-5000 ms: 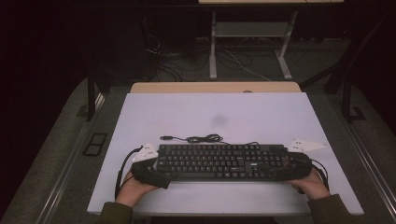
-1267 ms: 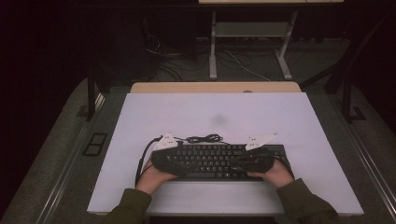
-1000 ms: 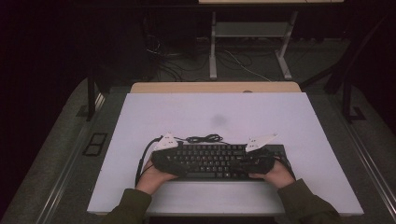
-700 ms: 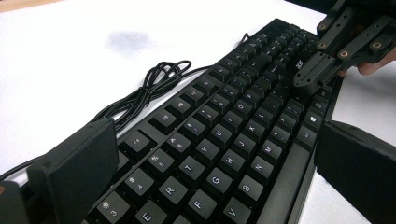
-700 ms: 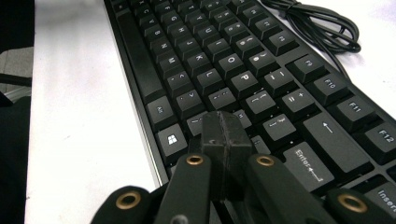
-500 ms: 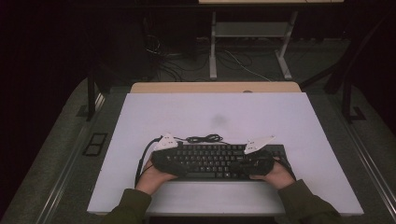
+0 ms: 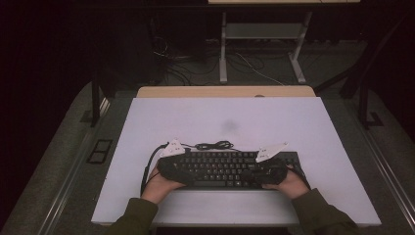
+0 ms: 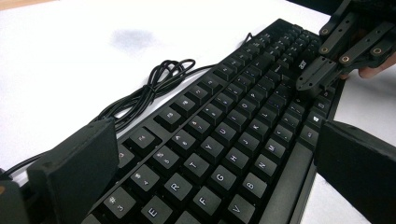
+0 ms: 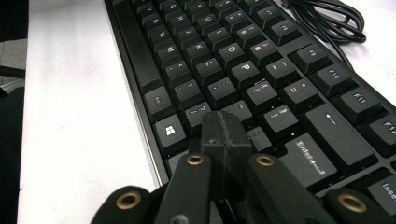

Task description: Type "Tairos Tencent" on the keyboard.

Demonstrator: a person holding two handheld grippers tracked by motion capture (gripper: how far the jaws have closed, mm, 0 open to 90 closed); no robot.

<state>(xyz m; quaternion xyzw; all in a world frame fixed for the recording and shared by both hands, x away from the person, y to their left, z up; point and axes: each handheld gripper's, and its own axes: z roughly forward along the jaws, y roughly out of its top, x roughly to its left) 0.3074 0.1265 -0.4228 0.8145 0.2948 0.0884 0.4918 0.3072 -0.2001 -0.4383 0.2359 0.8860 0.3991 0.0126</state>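
1. A black keyboard (image 7: 227, 169) lies low and centre on the white desk (image 7: 293, 122), its cable (image 7: 213, 145) coiled behind.
2. The left gripper (image 8: 215, 163) stands spread across the keys, gripping nothing.
3. The right gripper (image 9: 223, 135), pressed together, aims its tip at the keys, likely to press one.

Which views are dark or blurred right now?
High view: room behind is near black, white table evenly lit with one grey smudge. Left gripper view: keyboard legends sharp, own jaws soft. Right gripper view: right tongs up close slightly blurred, keys crisp.
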